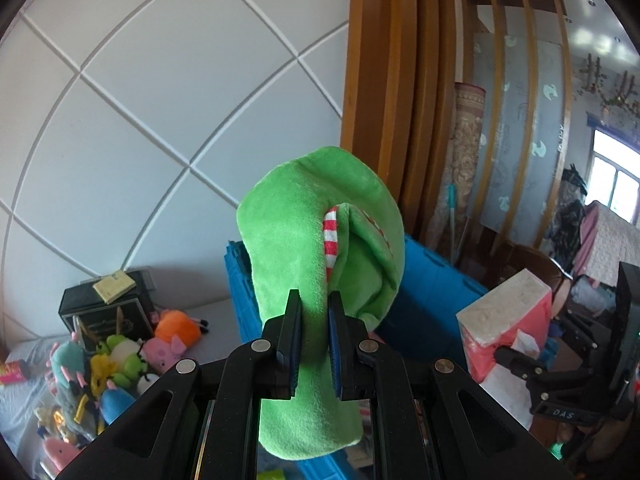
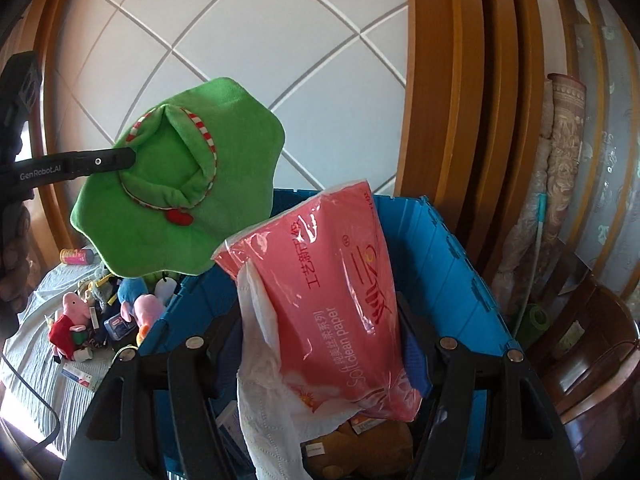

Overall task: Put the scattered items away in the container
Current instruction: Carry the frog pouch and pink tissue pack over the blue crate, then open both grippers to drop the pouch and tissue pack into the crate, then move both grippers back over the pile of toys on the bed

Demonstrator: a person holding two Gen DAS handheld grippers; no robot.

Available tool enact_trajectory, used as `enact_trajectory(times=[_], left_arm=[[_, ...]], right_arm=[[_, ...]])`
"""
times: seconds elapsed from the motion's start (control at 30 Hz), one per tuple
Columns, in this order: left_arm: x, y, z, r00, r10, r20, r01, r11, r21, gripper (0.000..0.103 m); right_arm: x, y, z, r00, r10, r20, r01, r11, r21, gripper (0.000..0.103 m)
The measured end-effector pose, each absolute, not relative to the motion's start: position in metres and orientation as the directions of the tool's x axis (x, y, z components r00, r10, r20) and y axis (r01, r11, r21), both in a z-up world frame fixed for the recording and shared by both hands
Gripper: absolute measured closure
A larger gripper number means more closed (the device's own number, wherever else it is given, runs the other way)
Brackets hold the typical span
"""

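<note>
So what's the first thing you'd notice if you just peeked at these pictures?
Probably the bright green plush toy, pinched in the left gripper and held up in front of the white wall. Next, the pink tissue pack gripped by the right gripper, just above the blue crate.

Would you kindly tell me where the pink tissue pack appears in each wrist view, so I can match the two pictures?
Left wrist view: the pink tissue pack sits at the lower right, held by the right gripper.
Right wrist view: the pack fills the centre, upright between that gripper's fingers, over the blue crate.
Shared landmark: the green plush item in the left gripper.
</note>
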State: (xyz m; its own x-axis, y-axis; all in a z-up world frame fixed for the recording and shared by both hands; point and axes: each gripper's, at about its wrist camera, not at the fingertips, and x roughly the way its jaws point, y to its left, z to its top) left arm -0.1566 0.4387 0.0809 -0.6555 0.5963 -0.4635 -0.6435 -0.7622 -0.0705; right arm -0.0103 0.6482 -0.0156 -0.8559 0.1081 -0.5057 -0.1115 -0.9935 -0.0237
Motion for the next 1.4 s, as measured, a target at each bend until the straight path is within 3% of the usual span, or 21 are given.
enact_trajectory(times=[0.33, 0.43, 0.47, 0.5, 0.53, 0.6, 1.4], left_arm=[[-0.159, 0.500, 0.076, -0.597, 0.617, -0.513, -0.687, -0.723, -0.071, 0.091], [-0.157, 0.510, 0.076, -0.584, 0.628, -0.514, -0.698, -0.712, -0.078, 0.088], [-0.158, 0.514, 0.077, -0.572, 0.636, -0.517, -0.705, -0.704, -0.086, 0.085], [-0.157, 0.516, 0.077, -0.560, 0.644, -0.522, -0.713, -0.695, -0.092, 0.074], [-0.157, 0.519, 0.077, -0.564, 0.642, -0.520, -0.712, -0.697, -0.088, 0.048], [-0.154, 0.519, 0.080, -0.587, 0.643, -0.492, -0.699, -0.709, -0.091, 0.011], [-0.152, 0.400, 0.041, -0.660, 0.535, -0.528, -0.544, -0.824, -0.156, 0.011]], right_arm=[[-0.007, 0.692, -0.030, -0.832, 0.167, -0.530, -0.208, -0.978, 0.019, 0.037], [-0.009, 0.697, -0.030, -0.832, 0.180, -0.524, -0.215, -0.977, 0.006, 0.033], [-0.010, 0.698, -0.031, -0.833, 0.185, -0.522, -0.215, -0.977, -0.004, 0.026], [-0.011, 0.697, -0.030, -0.835, 0.188, -0.518, -0.212, -0.977, -0.014, 0.024], [-0.010, 0.697, -0.029, -0.839, 0.191, -0.510, -0.212, -0.977, -0.018, 0.023], [-0.010, 0.699, -0.027, -0.842, 0.194, -0.503, -0.217, -0.976, -0.014, 0.022], [-0.018, 0.632, -0.020, -0.849, 0.112, -0.516, -0.107, -0.993, -0.039, 0.022]])
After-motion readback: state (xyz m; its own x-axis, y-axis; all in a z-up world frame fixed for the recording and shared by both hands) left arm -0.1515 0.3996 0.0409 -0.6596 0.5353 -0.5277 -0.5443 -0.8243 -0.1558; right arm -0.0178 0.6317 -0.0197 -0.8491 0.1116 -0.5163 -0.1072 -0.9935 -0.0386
